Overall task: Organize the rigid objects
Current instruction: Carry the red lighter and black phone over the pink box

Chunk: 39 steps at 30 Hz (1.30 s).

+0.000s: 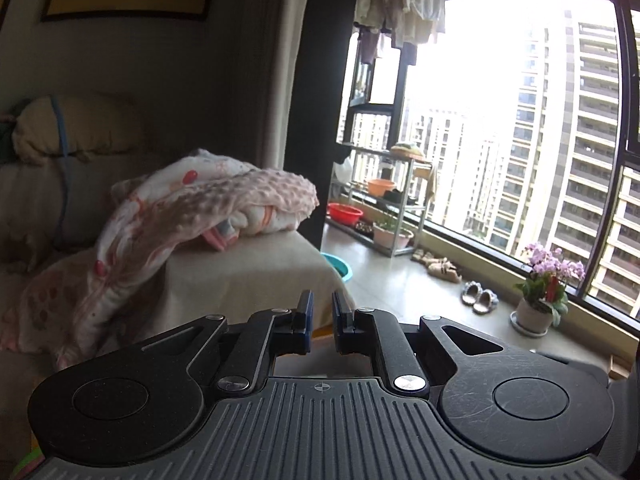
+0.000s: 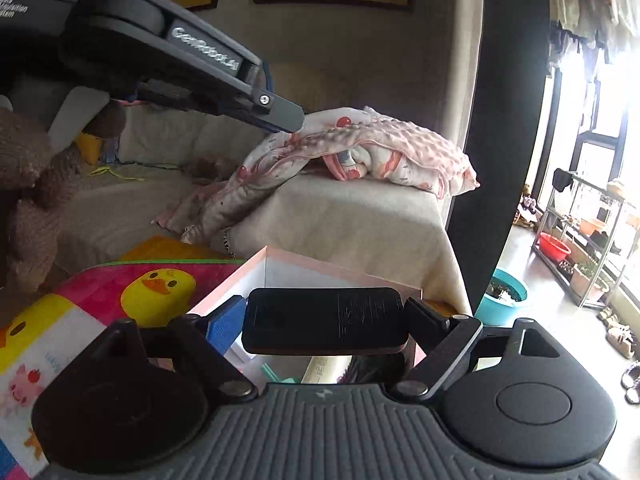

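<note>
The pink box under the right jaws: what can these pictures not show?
- Pink box, right wrist view: inside mostly hidden by the held black slab.
- Black slab: embossed text too small to read.
- Left wrist view: box absent; left gripper empty.

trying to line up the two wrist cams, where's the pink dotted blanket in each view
Left wrist view: the pink dotted blanket lies left of centre, draped over the beige sofa arm, above the left gripper.
Right wrist view: it lies at upper centre on the same sofa arm, above the black flat device held in the right gripper.
Shared landmark: the red basin by the metal rack, right of the blanket in both views.
</note>
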### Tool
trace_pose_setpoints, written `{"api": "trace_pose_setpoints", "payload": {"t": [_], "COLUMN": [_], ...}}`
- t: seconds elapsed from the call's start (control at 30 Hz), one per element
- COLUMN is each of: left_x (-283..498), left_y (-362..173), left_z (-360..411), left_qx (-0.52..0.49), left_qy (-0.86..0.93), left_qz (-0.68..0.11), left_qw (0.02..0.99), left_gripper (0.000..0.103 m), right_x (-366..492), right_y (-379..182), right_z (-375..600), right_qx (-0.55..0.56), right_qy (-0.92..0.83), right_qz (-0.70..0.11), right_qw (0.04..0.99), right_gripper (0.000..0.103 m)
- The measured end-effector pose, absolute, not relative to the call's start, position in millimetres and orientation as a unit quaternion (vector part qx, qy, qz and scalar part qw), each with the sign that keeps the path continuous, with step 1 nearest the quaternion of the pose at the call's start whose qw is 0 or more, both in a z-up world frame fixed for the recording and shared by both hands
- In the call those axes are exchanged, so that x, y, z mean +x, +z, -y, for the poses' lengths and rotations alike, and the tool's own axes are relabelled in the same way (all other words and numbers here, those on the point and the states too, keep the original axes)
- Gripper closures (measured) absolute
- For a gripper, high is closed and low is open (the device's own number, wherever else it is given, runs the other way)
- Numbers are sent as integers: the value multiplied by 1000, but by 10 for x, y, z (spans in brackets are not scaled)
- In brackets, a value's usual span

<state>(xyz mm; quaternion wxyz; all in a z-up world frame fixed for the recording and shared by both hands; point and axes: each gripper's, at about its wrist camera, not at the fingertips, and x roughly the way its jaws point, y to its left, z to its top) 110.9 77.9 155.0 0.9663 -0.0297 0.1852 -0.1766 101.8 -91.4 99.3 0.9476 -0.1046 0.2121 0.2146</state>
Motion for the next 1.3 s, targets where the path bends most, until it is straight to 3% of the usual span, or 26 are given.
{"api": "trace_pose_setpoints", "payload": {"t": [0.2,0.4,0.6,0.67,0.83,1.3], "left_x": [520,280,432,441,473,102], "left_y": [840,341,200,168,112,116], "left_z": [-1024,-955,-880,-865,-868,-763], "left_qx": [-31,47,92,98,107,111], "left_qy": [-138,-142,-140,-146,-144,-142], "left_qz": [-251,-311,-347,-349,-373,-348], "left_qw": [958,939,923,920,910,920], "left_gripper": [89,85,85,77,70,77], "right_x": [556,310,188,136,125,136], "right_y": [679,381,196,155,70,94], "right_z": [1229,1470,1520,1523,1533,1555], "right_qx": [-123,-113,-104,-105,-102,-102], "right_qy": [216,197,200,205,207,213], "right_qz": [-239,-292,-325,-328,-340,-350], "right_qw": [939,929,918,916,912,906], "right_gripper": [17,17,17,17,17,17]}}
